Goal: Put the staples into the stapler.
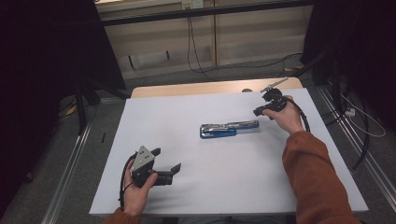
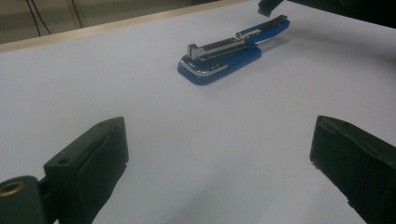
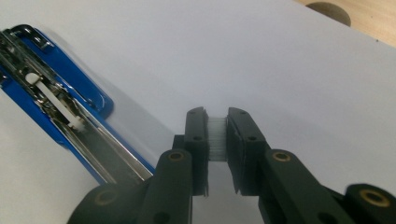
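The blue stapler (image 1: 229,129) lies opened out flat mid-surface (image 1: 196,186). The right tool (image 3: 216,135), just beside its far end, is clamped on a strip of staples (image 3: 216,138). The left tool (image 1: 169,160) rests near the front edge, well apart from the stapler, jaws wide apart and empty.

I am wearing a rust-orange sleeve (image 1: 314,179) on my right arm. My left gripper (image 1: 164,171) is showing black jaws under its grey three-cornered plate (image 1: 143,158), trailing a black cable, while brass-ringed screw holes are glinting behind the right gripper (image 3: 216,140) and its jaws.
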A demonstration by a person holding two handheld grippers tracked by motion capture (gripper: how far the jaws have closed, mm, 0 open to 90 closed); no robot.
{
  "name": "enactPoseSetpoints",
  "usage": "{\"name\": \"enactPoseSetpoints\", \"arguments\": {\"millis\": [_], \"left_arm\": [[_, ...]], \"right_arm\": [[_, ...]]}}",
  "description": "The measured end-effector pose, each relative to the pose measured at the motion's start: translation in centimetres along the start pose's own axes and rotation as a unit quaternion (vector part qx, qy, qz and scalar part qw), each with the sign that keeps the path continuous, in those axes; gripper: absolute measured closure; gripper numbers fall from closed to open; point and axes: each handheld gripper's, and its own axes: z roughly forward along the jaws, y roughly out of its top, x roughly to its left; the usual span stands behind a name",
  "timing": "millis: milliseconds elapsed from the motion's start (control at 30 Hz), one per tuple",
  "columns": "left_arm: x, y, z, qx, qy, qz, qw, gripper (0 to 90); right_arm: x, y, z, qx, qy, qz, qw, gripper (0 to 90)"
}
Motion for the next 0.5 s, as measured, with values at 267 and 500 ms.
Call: {"name": "enactPoseSetpoints", "arguments": {"millis": [267,500], "left_arm": [[0.0,0.0,0.0,0.0,0.0,0.0,1.0,4.6],[0.0,0.0,0.0,-0.001,0.001,0.0,1.0,4.6]], "right_arm": [[0.4,0.4,-0.7,-0.024,0.002,-0.007,0.9997,79.2],[1.3,0.9,-0.9,-0.043,0.013,-0.029,0.9985,79.2]]}}
